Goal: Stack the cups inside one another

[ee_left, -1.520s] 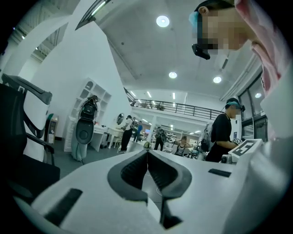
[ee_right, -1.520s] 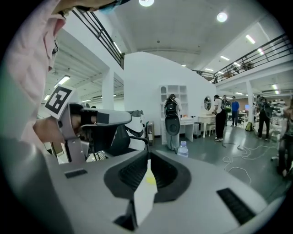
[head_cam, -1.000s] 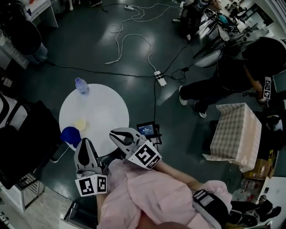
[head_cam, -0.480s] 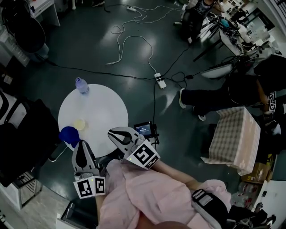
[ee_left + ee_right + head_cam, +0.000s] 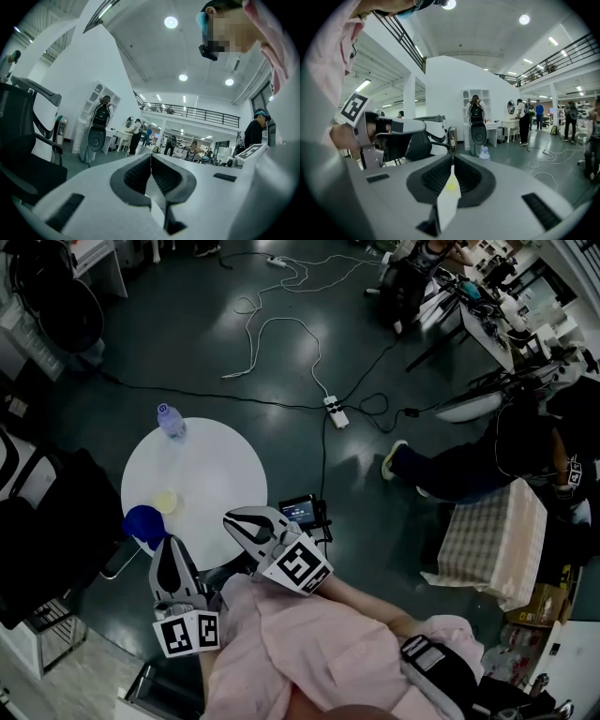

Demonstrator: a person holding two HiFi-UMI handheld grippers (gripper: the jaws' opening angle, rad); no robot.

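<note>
left gripper: jaws pressed together, nothing between them, held low by the body, tip close to the near edge of the table. right gripper: same, jaws together and empty, tip aimed over the table's near rim.

blue cup at the near-left edge of the round white top, just ahead of the left gripper. yellow cup just beside it, further in, looks smaller. Also shows through the slit of the right jaws. Not nested: side by side, separate. Can't tell whether touching.

clear bottle at the far edge, well apart from both. Beyond that, power strip and cables on the floor.

Handling, judged: probably thin plastic, light, smooth, walls giving under a hard squeeze. Easy to tip or skid on the bare top. Best taken at the rim, one jaw inside the wall and one outside, light pinch. Yellow likely the one to go inside blue, going by size. Blue sitting at the edge: risk of knocking it off.
</note>
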